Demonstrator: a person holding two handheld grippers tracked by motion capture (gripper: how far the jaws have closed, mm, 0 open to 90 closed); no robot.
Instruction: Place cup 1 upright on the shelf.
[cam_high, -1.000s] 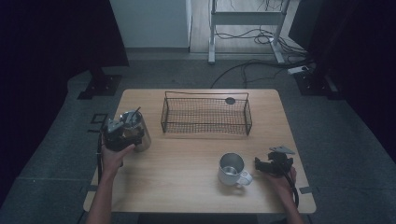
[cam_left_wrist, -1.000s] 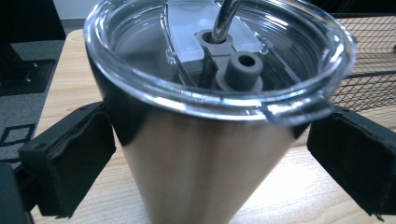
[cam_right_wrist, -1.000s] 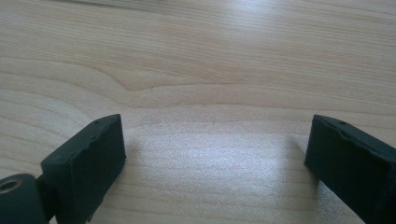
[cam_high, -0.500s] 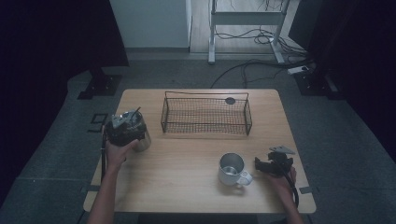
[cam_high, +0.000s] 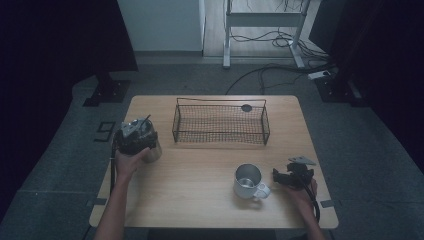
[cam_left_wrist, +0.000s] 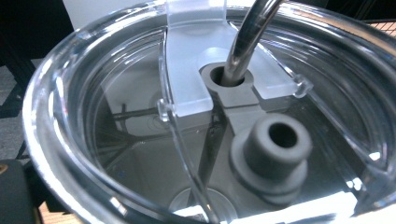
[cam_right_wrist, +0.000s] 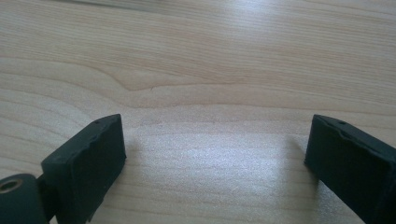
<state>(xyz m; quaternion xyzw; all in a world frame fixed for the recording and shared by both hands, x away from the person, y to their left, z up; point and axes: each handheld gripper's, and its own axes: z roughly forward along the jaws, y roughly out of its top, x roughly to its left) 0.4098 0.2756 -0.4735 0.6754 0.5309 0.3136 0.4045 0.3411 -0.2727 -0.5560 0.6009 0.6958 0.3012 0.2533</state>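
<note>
We log the left tool (cam_high: 136, 141) at the worktop's (cam_high: 200, 190) left edge, over a tumbler (cam_high: 151, 150) with a clear lid (cam_left_wrist: 196, 93) and metal straw (cam_left_wrist: 247, 37). Its jaws have just been closing; we cannot tell whether they grip. The right tool (cam_high: 292, 176) rests near the right edge, jaws apart over bare wood, just beside the mug (cam_high: 248, 181). A basket (cam_high: 220, 124) stands toward the far edge.

On your table (cam_high: 200, 175) the wire basket (cam_high: 220, 125) stands at the far middle. The tumbler (cam_high: 150, 147) stands at the near-left of the basket, by the table's left edge. The mug (cam_high: 248, 181) stands near-right, with your right gripper (cam_high: 280, 177) just beside it, to its right
</note>
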